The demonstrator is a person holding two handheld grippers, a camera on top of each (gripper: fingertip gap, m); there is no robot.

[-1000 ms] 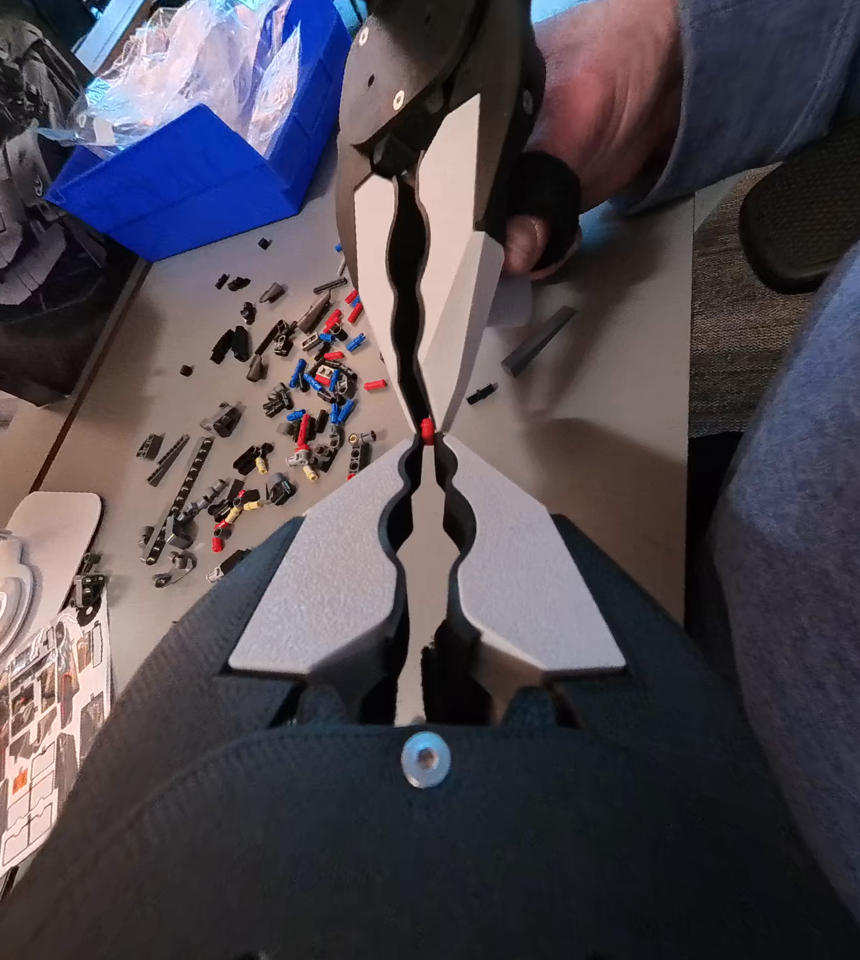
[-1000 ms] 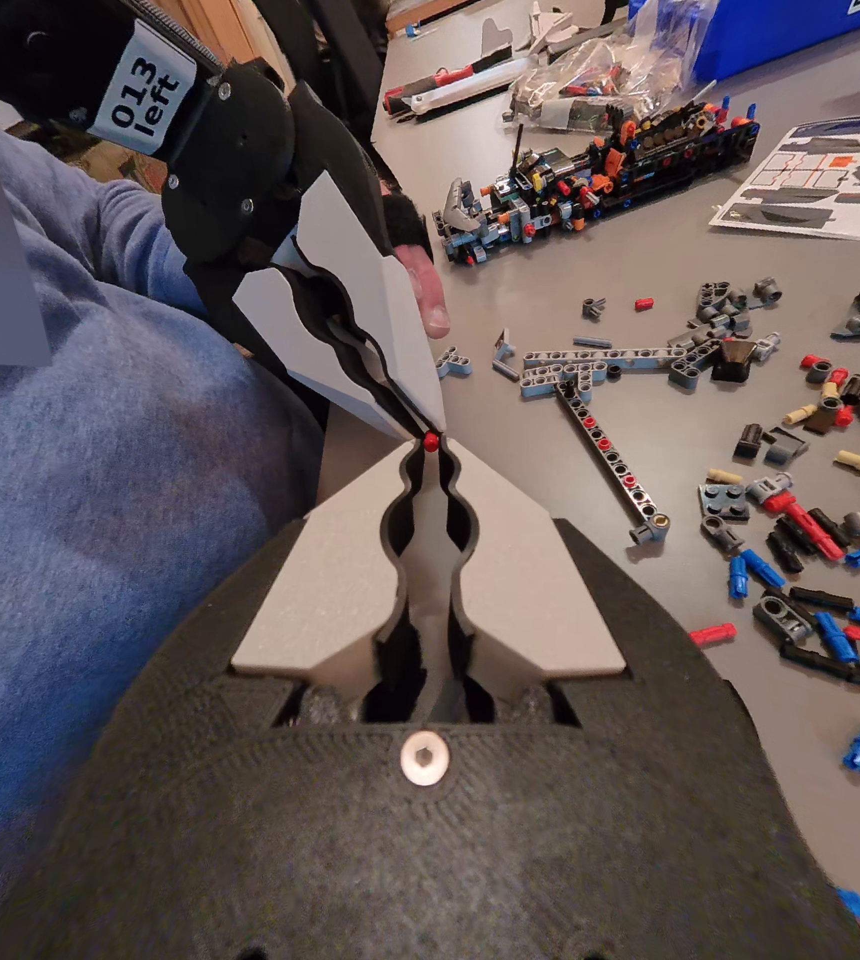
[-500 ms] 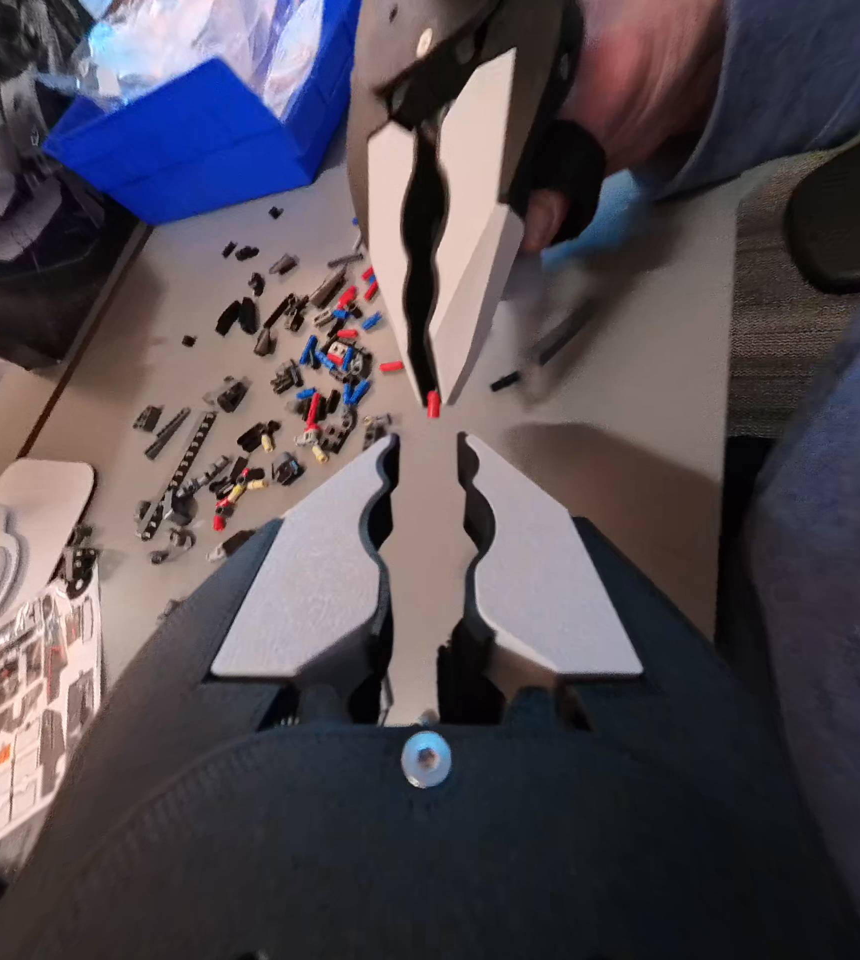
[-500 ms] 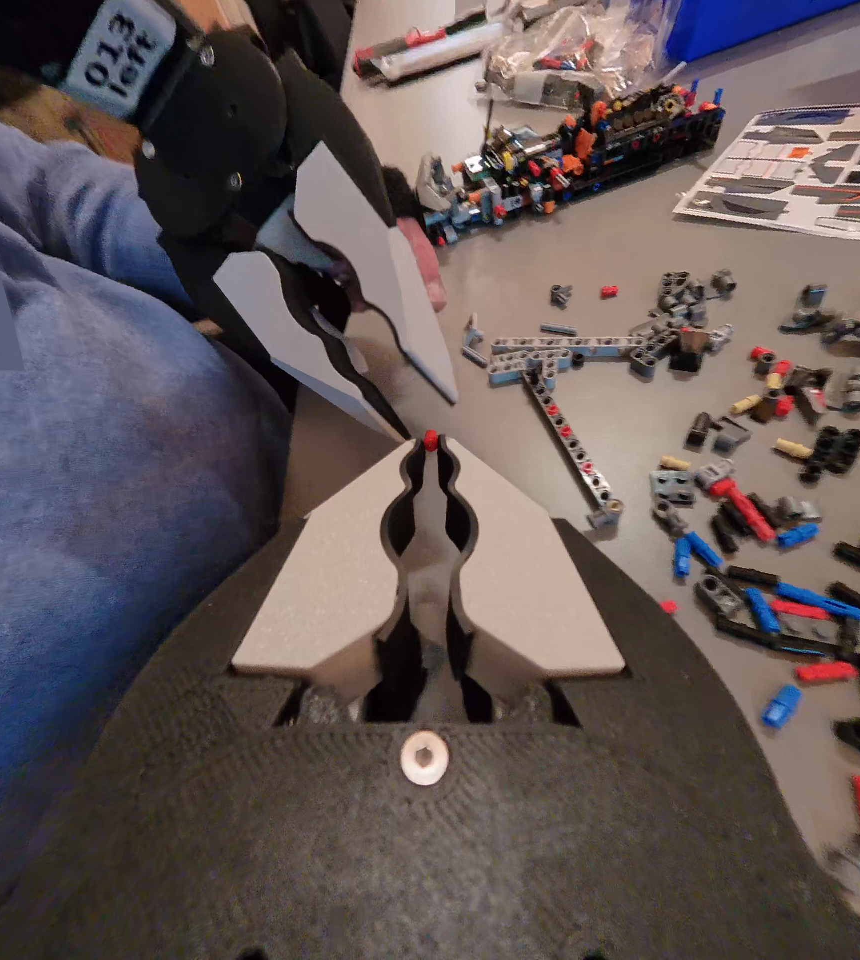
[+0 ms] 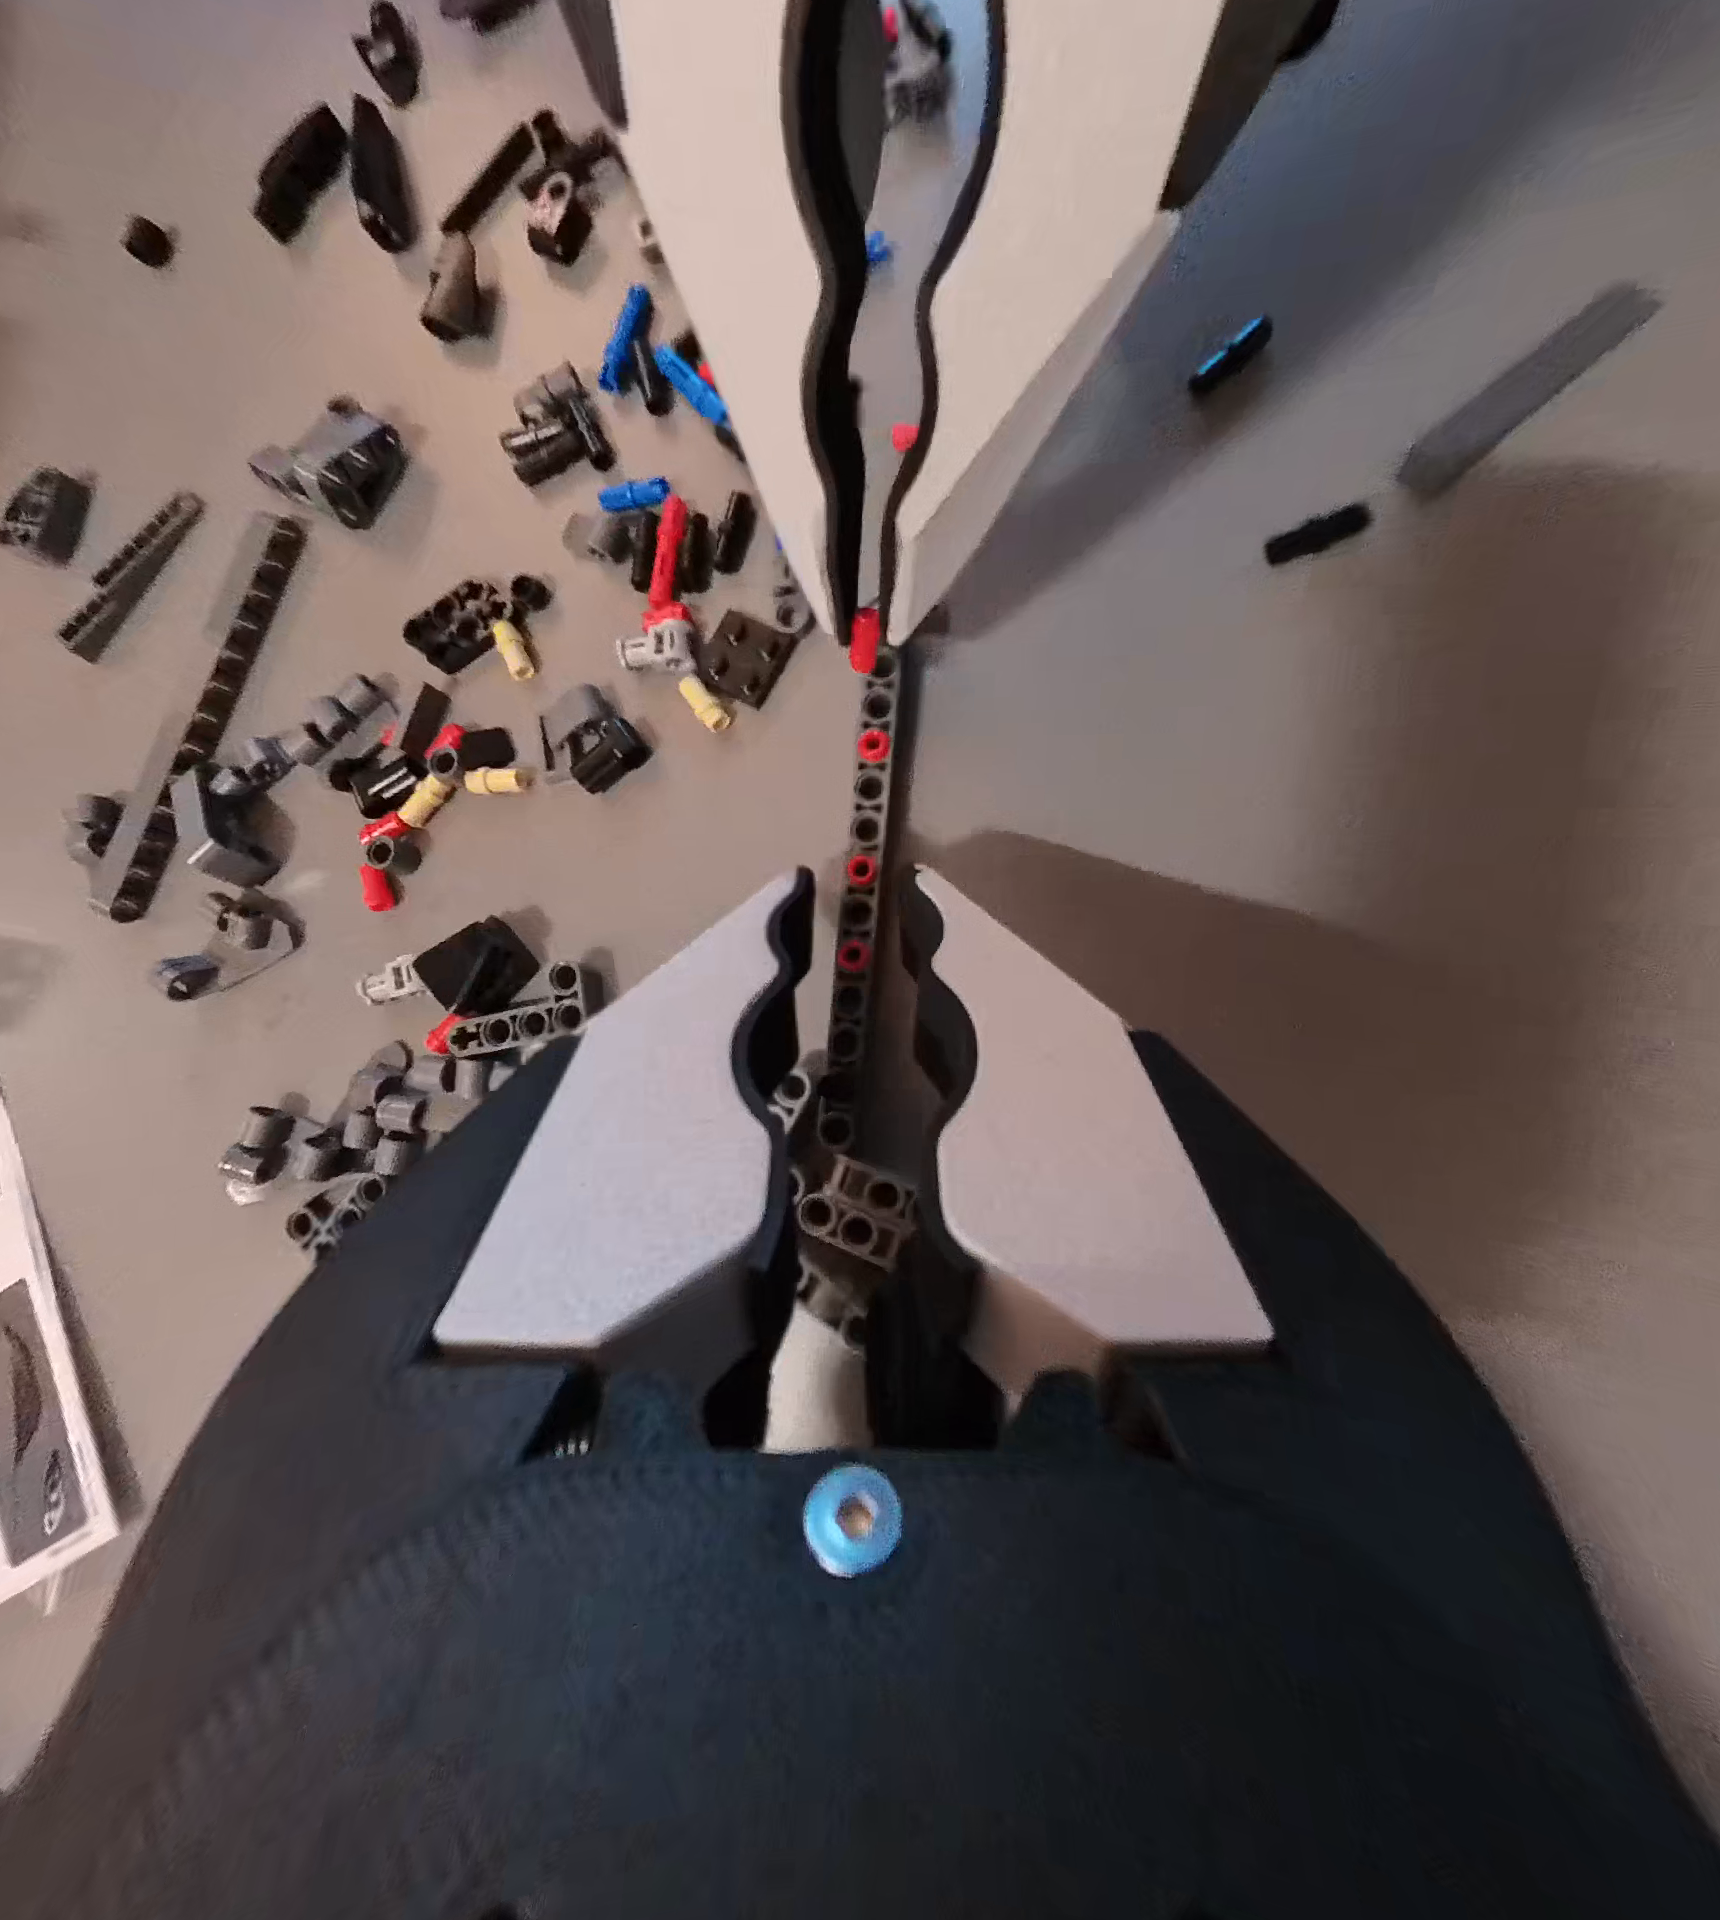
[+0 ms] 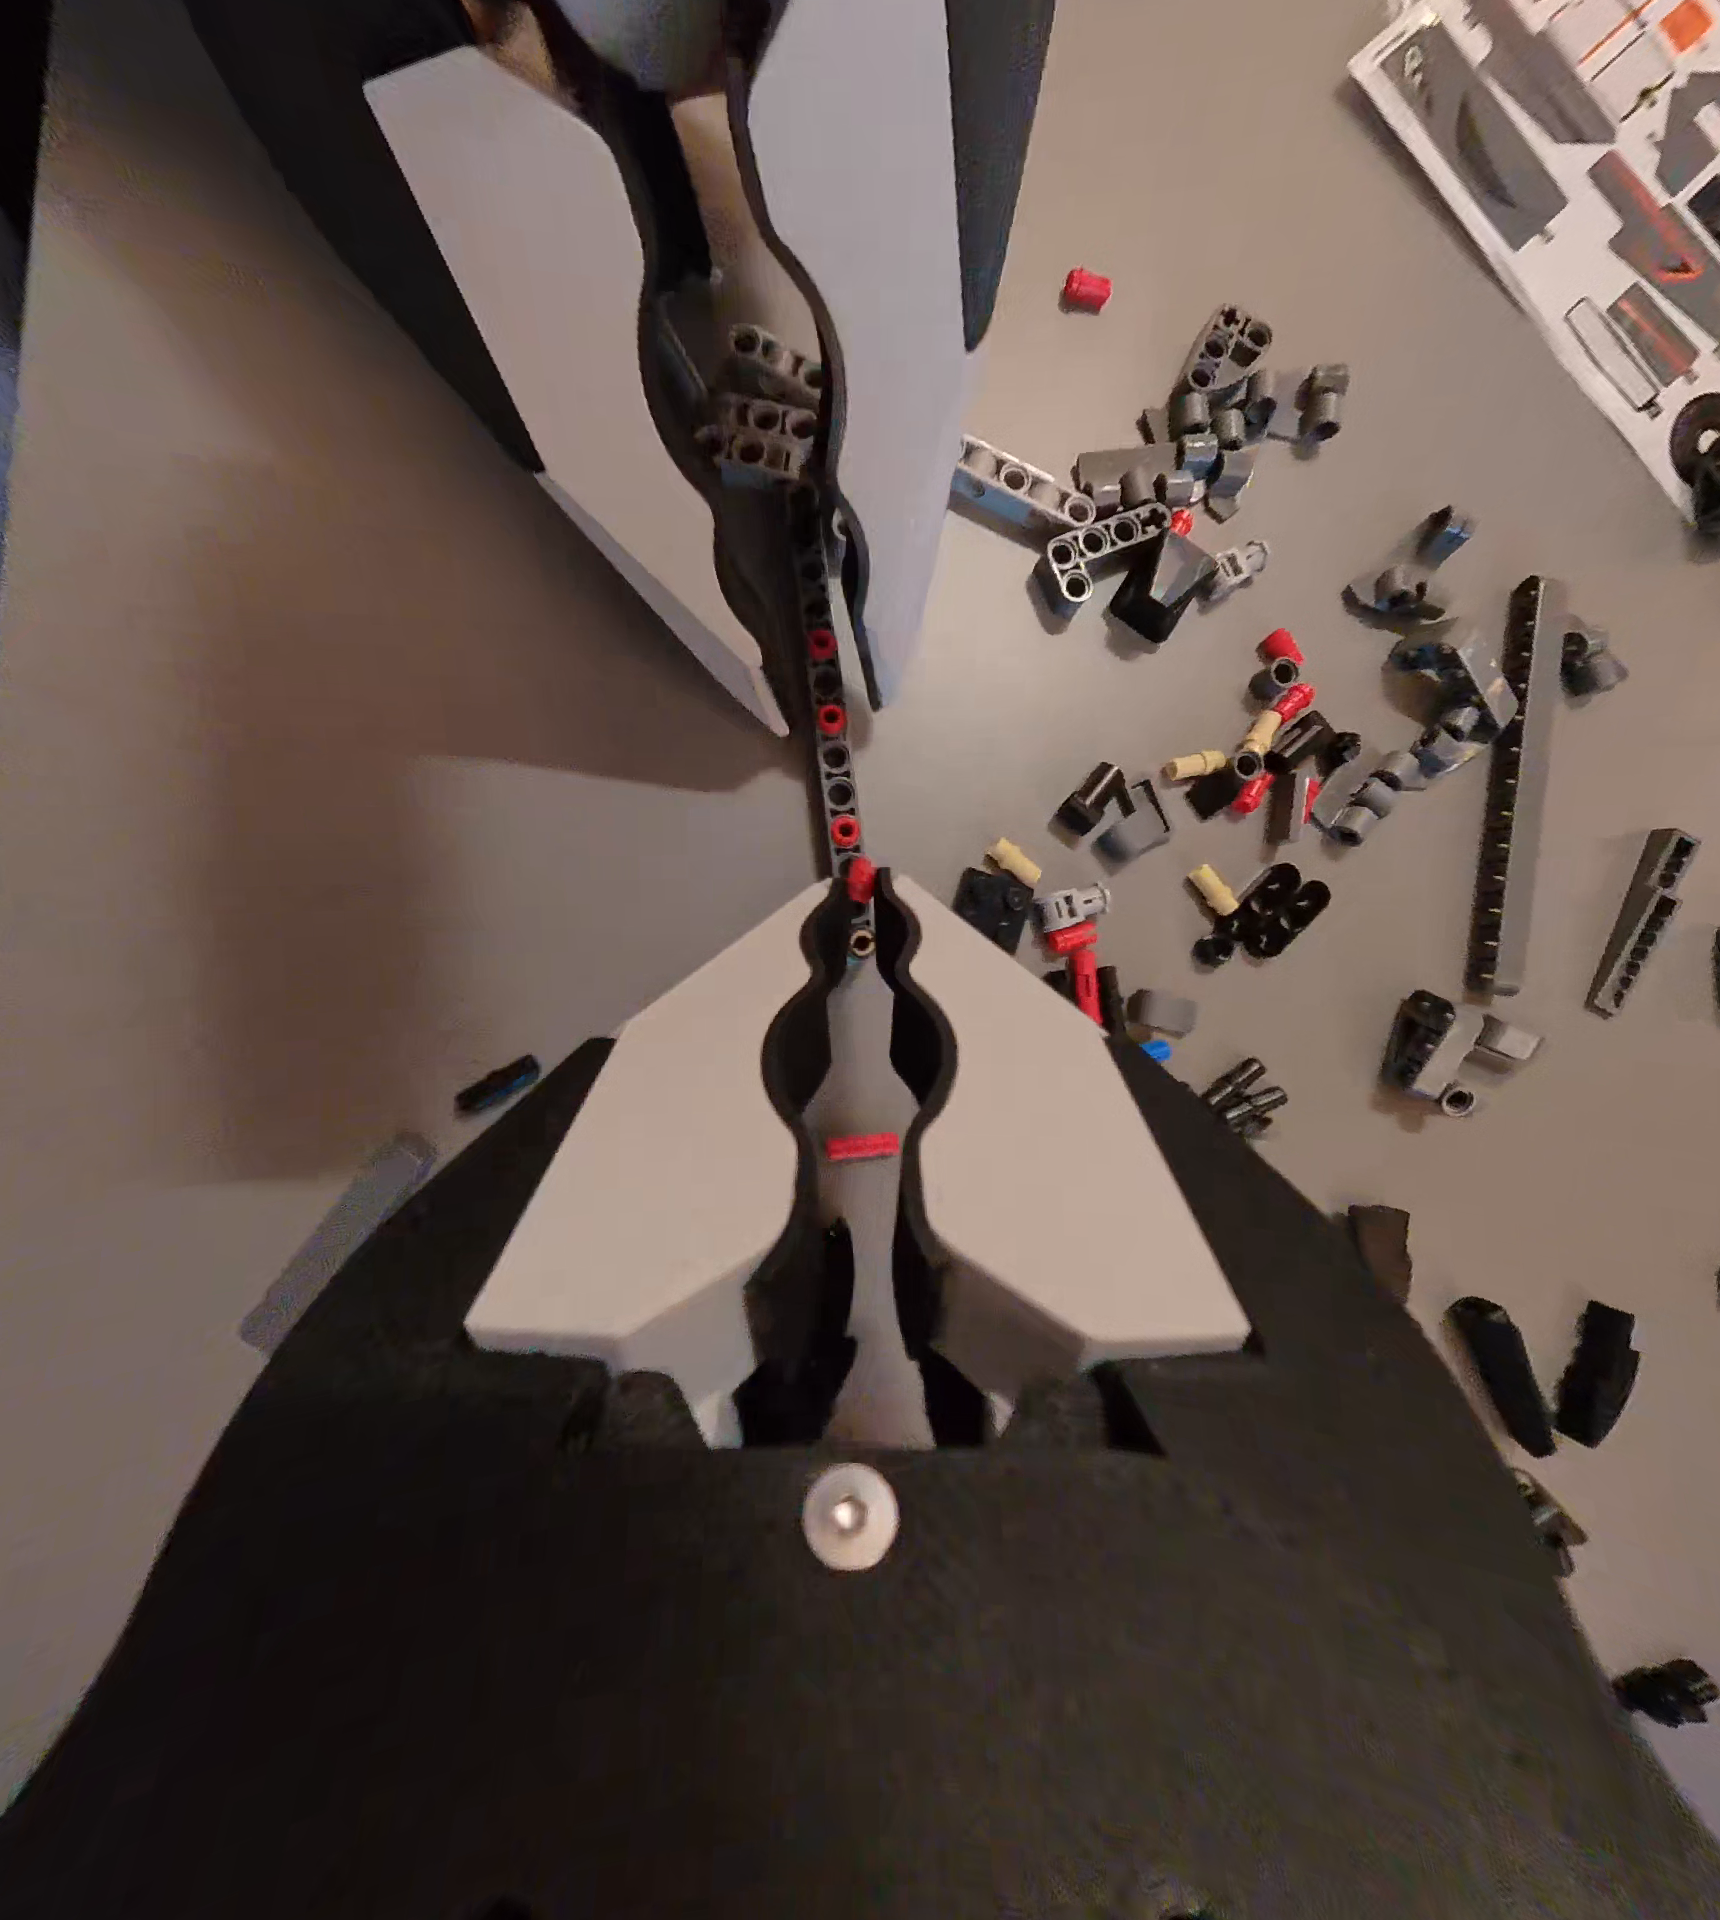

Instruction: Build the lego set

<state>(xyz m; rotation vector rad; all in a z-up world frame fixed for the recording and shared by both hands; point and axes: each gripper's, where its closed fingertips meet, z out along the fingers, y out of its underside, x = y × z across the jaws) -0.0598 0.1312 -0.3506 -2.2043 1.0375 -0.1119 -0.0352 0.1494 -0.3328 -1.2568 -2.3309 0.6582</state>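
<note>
A long black holed beam (image 5: 868, 790) with several red pins in it lies on the grey table (image 5: 1251, 831). My left gripper (image 5: 863, 878) is open, with one jaw on each side of the beam's middle; I see no clear contact. It also shows in the right wrist view (image 6: 825, 717). My right gripper (image 6: 861, 883) is shut on a small red pin (image 6: 861, 876) and holds it at the beam's (image 6: 830, 748) near end. In the left wrist view the right gripper (image 5: 866, 618) comes down from above with the red pin (image 5: 864, 636) at the beam's far end.
Loose black, grey, red, blue and tan pieces (image 5: 482, 644) lie scattered beside the beam, also in the right wrist view (image 6: 1251, 748). A long grey beam (image 6: 1510, 790) and a sticker sheet (image 6: 1614, 156) lie farther out. A grey flat bar (image 5: 1531, 390) lies alone. The table edge (image 6: 14, 623) runs close by. My right fingertips sit around 4 cm from my left ones. The grey flat bar (image 5: 1531, 390) is about 12 cm from both grippers' fingertips. My right wrist view (image 6: 334, 1231) looks at it from another angle.
A second ago both grippers pinched the red pin in the air. My left gripper let go and opened. Both came down to the black beam, the right one still holding the pin.
</note>
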